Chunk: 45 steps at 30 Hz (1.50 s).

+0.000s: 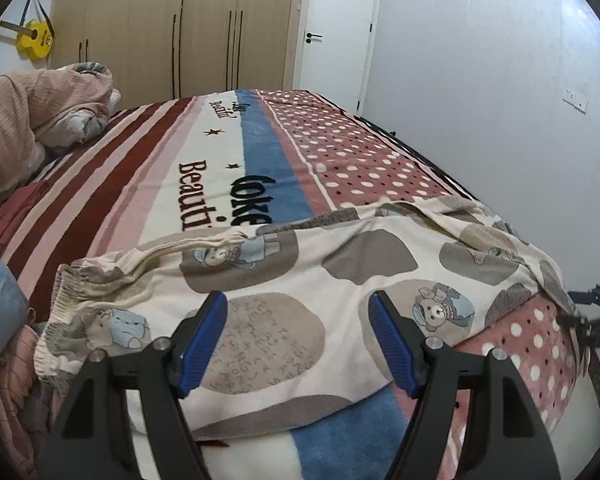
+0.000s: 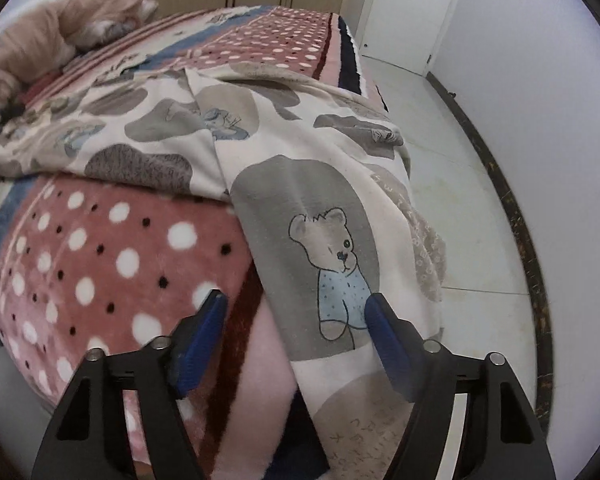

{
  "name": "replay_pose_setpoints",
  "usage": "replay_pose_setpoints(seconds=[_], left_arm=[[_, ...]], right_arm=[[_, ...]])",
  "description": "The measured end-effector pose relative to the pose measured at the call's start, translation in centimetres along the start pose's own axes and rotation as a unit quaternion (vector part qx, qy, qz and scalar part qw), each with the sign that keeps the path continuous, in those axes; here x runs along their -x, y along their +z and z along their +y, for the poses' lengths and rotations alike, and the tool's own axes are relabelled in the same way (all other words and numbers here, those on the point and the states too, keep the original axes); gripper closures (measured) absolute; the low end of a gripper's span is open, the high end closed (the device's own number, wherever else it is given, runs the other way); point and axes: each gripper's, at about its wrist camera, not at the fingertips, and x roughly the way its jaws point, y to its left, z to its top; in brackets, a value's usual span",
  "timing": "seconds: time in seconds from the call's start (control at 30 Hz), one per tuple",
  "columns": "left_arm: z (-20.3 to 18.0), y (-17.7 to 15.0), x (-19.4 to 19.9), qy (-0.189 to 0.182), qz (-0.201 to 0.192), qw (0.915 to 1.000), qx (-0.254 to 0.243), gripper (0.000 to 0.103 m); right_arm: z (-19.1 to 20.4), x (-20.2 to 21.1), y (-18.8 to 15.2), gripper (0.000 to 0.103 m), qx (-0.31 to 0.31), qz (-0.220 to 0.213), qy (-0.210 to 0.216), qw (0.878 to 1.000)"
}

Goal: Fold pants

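Left wrist view shows the left gripper [image 1: 298, 320] with its blue pads apart and nothing between them. It hangs just over the pants [image 1: 300, 280], tipped down toward the cloth near the stretchy waistband [image 1: 60, 300]. The pants are cream with grey blobs and little bears. They lie spread across the near end of the bed, on the fleece blanket [image 1: 204, 152] with stripes and dots.

In the right wrist view, the right gripper [image 2: 296, 312] is let go too, its pads parted and pinching nothing. It points down at one pant leg [image 2: 332, 240] that hangs off the corner of the bed toward the white floor [image 2: 460, 200]. The cloth sits behind the pads, not squeezed by them, though the blur there makes it a bit hard to be sure.

I think the fold has not started yet. The pants look laid out, and both grippers seem to be getting ready to grab. Next, the right one likely needs to pinch the hanging leg and lift it back onto the bed. The left one would need to hold the waist end so the cloth stays flat.
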Motion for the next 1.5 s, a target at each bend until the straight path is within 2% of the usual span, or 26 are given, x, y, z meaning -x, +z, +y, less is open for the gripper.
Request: replay_pose_setpoints(seconds=[0.03, 0.07, 0.1, 0.13, 0.23, 0.33, 0.43, 0.57, 0.63, 0.7, 0.77, 0.8, 0.87, 0.97, 1.03, 1.07, 1.13, 1.2, 1.23, 1.3, 1.5], left_arm=[[-0.1, 0.0, 0.0, 0.003, 0.001, 1.0, -0.003, 0.034], [-0.1, 0.0, 0.0, 0.005, 0.002, 1.0, -0.004, 0.034], [-0.1, 0.0, 0.0, 0.007, 0.002, 1.0, -0.004, 0.034], [0.0, 0.1, -0.1, 0.007, 0.002, 1.0, -0.003, 0.034], [0.1, 0.3, -0.3, 0.008, 0.003, 1.0, -0.001, 0.034], [0.0, 0.8, -0.4, 0.016, -0.001, 0.9998, -0.012, 0.034], [0.1, 1.5, -0.7, 0.032, -0.003, 0.9991, -0.027, 0.034], [0.7, 1.9, -1.8, 0.037, 0.002, 0.9991, -0.023, 0.034], [1.1, 1.9, -2.5, 0.034, 0.003, 0.9993, -0.014, 0.034], [1.2, 1.9, -2.9, 0.028, 0.002, 0.9996, -0.008, 0.034], [1.3, 1.7, -3.3, 0.022, 0.003, 0.9997, -0.004, 0.034], [1.3, 1.7, -3.3, 0.02, 0.004, 0.9998, -0.003, 0.034], [1.2, 1.4, -3.4, 0.017, 0.009, 0.9998, -0.005, 0.034], [1.0, 1.2, -3.4, 0.014, 0.011, 0.9998, -0.008, 0.034], [0.8, 1.1, -3.4, 0.009, 0.012, 0.9999, -0.007, 0.034], [0.6, 1.1, -3.3, 0.006, 0.013, 0.9999, -0.008, 0.034], [0.3, 1.0, -3.2, 0.001, 0.012, 0.9999, -0.012, 0.034], [0.0, 1.0, -3.2, -0.002, 0.011, 0.9998, -0.016, 0.034], [-0.1, 1.0, -3.1, -0.003, 0.01, 0.9998, -0.019, 0.034], [-0.2, 1.0, -3.2, -0.005, 0.011, 0.9997, -0.022, 0.034], [0.3, 1.0, -4.0, 0.002, 0.016, 0.9996, -0.023, 0.034]], right_arm=[[0.0, 0.1, 0.1, 0.065, 0.001, -0.006, -0.007, 1.0], [0.0, 0.3, 0.3, 0.072, 0.007, -0.017, -0.035, 0.999], [-0.1, 0.3, 0.5, 0.087, 0.014, -0.022, -0.065, 0.998], [-0.3, 0.1, 0.7, 0.09, 0.023, -0.027, -0.092, 0.995], [-2.1, -0.4, 1.6, 0.098, -0.003, -0.028, -0.077, 0.997], [-3.4, 0.1, 2.9, 0.102, -0.008, -0.057, -0.096, 0.994], [-4.7, 0.2, 4.9, 0.103, -0.004, -0.077, -0.106, 0.991], [-6.1, 0.2, 8.4, 0.103, 0.01, -0.099, -0.125, 0.987], [-6.7, -0.2, 10.1, 0.102, 0.012, -0.09, -0.105, 0.99], [-6.4, -0.5, 10.5, 0.101, 0.009, -0.078, -0.056, 0.995], [-5.1, -0.5, 9.9, 0.081, 0.018, -0.072, -0.028, 0.997], [-4.3, -0.5, 9.3, 0.067, 0.025, -0.068, -0.014, 0.997], [-2.7, -0.6, 7.8, 0.065, 0.039, -0.053, -0.001, 0.998], [-1.9, -0.4, 5.2, 0.064, 0.033, -0.039, -0.003, 0.999], [-2.1, -0.2, 3.4, 0.055, 0.021, -0.027, -0.017, 0.999], [-2.2, -0.1, 2.6, 0.054, 0.017, -0.02, -0.026, 0.999], [-2.7, -0.7, 1.3, 0.054, 0.01, 0.001, -0.061, 0.998], [-3.3, -1.2, 0.4, 0.058, 0.0, 0.005, -0.074, 0.997], [-3.5, -1.3, 0.2, 0.075, -0.005, 0.002, -0.079, 0.997], [-4.1, -1.4, 0.3, 0.101, -0.012, -0.005, -0.111, 0.994], [-7.0, 0.1, 3.6, 0.101, -0.05, -0.065, -0.137, 0.987]])
